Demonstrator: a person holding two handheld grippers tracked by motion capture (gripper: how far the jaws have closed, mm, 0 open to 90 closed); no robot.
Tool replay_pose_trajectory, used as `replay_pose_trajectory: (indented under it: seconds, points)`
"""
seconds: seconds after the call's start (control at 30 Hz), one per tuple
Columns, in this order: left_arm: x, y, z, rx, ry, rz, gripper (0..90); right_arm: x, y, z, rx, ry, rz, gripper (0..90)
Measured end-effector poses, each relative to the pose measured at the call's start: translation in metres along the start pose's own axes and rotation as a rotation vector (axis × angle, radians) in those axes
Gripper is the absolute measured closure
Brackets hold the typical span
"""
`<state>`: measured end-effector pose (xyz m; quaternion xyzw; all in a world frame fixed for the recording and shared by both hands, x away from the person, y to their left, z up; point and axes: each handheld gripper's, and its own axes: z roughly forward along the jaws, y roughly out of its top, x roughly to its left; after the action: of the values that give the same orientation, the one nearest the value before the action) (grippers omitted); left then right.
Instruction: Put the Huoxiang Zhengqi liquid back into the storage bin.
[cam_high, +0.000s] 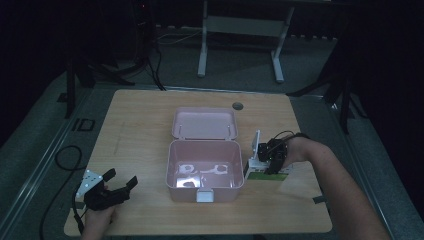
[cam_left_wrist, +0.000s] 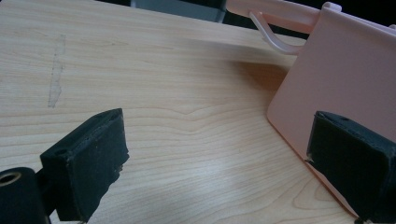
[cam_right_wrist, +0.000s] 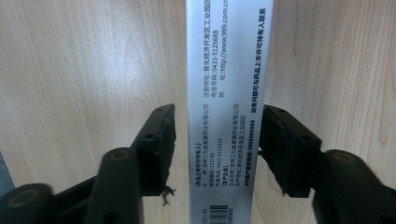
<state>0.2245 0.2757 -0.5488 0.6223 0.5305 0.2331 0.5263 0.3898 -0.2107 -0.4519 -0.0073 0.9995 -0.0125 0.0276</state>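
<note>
A long white medicine box (cam_right_wrist: 224, 70) with black print and a green stripe lies on the wooden table just right of the pink lunch box (cam_high: 170, 167). My right gripper (cam_right_wrist: 217, 140) points down over it with a jaw on each side. The right pad meets the box's edge, and a thin strip of wood shows between the left pad and the box. In the high view this gripper (cam_high: 270, 160) sits above the medicine box (cam_high: 265, 174). My left gripper (cam_high: 121, 177) rests open at the table's front left with nothing in it. Its jaws (cam_left_wrist: 217, 154) face the lunch box's side wall (cam_left_wrist: 345, 79).
The lunch box stands open at mid-table, its lid (cam_high: 204, 122) lying back flat behind it, with a few pale items (cam_high: 200, 172) inside. A white latch (cam_high: 205, 195) is at its front. A cable (cam_high: 65, 160) loops off the table's left edge.
</note>
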Motion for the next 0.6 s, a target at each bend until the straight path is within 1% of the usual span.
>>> replay_pose_trajectory:
  seconds: [0.17,0.3,0.33,0.5,0.6]
  points:
    - [-0.0002,-0.0001,0.0005,0.001,0.002,0.000,5.2,-0.0013,0.0008,0.0034,0.010,0.007,-0.002,51.1]
    - [-0.0001,-0.0001,0.0006,0.002,0.001,0.000,5.2,-0.0019,0.0024,0.0058,0.023,0.013,-0.011,59.3]
    - [-0.0001,-0.0002,0.0005,0.001,0.001,0.000,5.2,-0.0019,0.0027,0.0061,0.024,0.016,-0.011,60.2]
    - [0.0002,0.0001,-0.0002,-0.004,0.002,0.000,5.2,-0.0021,0.0031,0.0060,0.028,0.025,-0.014,61.4]
    - [0.0003,0.0001,-0.0001,-0.003,0.002,0.002,5.2,-0.0017,0.0042,0.0058,0.036,0.029,-0.031,61.6]
